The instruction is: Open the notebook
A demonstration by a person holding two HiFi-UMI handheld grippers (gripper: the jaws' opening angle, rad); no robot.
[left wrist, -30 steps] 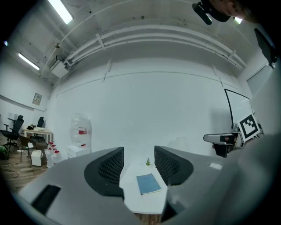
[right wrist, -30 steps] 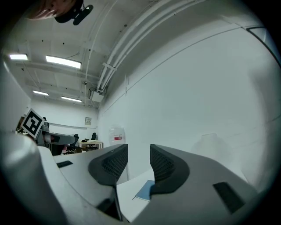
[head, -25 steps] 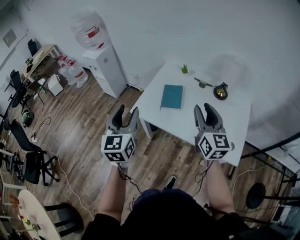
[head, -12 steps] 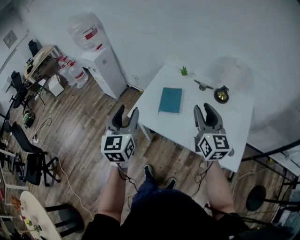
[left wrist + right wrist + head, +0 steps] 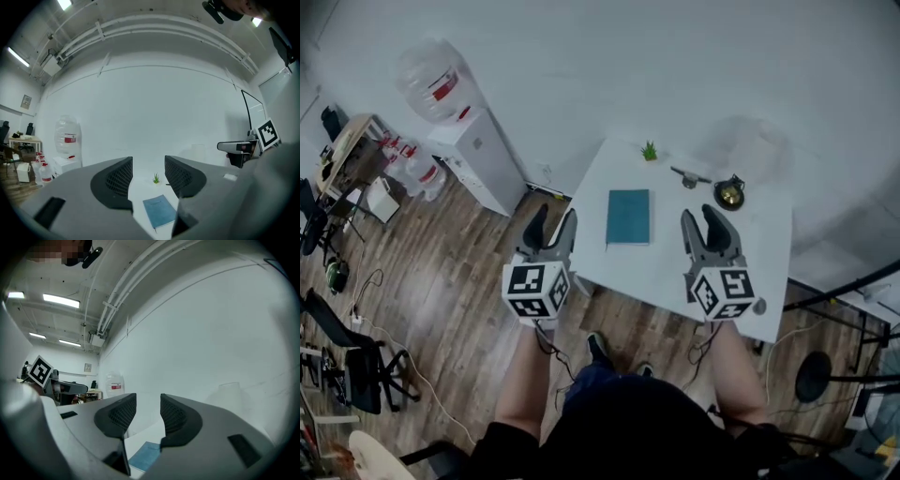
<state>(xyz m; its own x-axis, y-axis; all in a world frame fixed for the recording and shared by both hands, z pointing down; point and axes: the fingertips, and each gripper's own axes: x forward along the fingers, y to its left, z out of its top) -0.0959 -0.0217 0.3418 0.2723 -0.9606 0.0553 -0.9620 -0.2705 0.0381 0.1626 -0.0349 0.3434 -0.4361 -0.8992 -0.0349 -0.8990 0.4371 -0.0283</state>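
We log the closed notebook [image 5: 628, 217] between left gripper [image 5: 553, 223] and right gripper [image 5: 701, 220], long axis running away from us. Neither looks clearly nearer. Both grippers' jaws stand apart, empty.

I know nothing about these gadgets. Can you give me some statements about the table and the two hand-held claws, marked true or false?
The teal rectangular notebook lies closed on the white table. True.
The left gripper is clamped on the notebook. False: its jaws stand apart and empty, away from it.
The right gripper holds nothing, jaws apart. True.
The small green plant stands on the notebook. False: it stands apart from it, near the table's far edge.
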